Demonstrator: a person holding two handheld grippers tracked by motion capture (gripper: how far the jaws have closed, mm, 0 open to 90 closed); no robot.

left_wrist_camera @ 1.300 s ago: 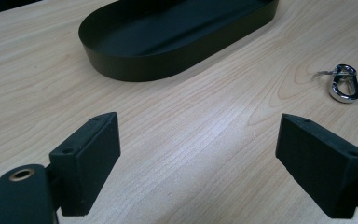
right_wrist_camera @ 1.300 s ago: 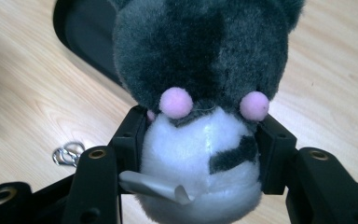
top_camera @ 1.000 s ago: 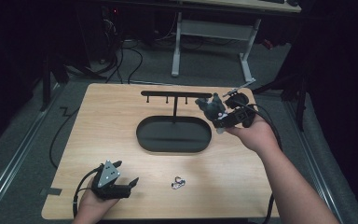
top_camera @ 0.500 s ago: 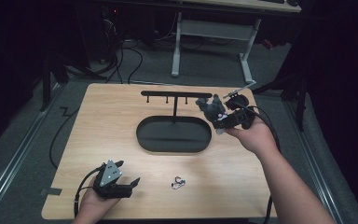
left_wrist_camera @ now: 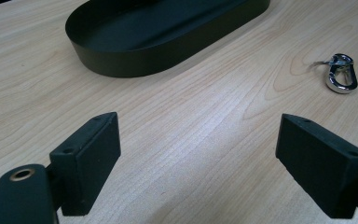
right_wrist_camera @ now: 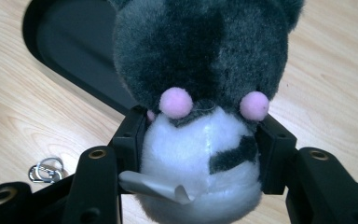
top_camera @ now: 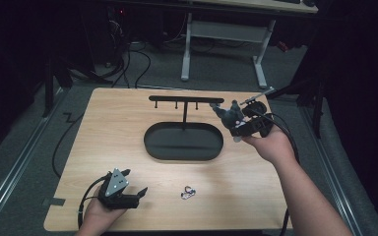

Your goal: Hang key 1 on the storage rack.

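Plush toy (right_wrist_camera: 200, 116), grey and white with 2 pink pom-poms, is clamped in the right gripper (top_camera: 236, 125). Both pads press into the white lower half from either side; the dark grey upper half sticks out past the jaw tips. A grey tag curls out at the bottom near 1 jaw. In the high view the plush toy (top_camera: 229, 114) sits in the air just past the right end of the oval tray (top_camera: 183, 141), near the right tip of the hook bar (top_camera: 186, 99).

Landmark = oval tray, black, low wall, roughly centre of the wooden table (top_camera: 108, 132). A post rises from its back part and carries the hook bar with 3 small pegs hanging under it.

Left gripper (top_camera: 128, 194) rests on the table near the front edge, well left and forward of the tray, jaws spread wide with nothing between them, just bare wood. Keyring clasp (top_camera: 188, 192), silver, lies on the table forward of the tray, between the tray and the front edge, right of the left gripper and apart from it. Left gripper view has the clasp (left_wrist_camera: 341, 73) ahead of the jaw on that view's right, and the tray wall (left_wrist_camera: 135, 60) further ahead.

Open room: bare wood left of the tray out to the table's left edge, and a strip along the front. The right hand (top_camera: 270, 145) sits over the table's right side, close to the right edge.

Counts: 1 plush toy, 1 tray, 1 hook bar, 3 pegs, 1 clasp, 2 grippers.
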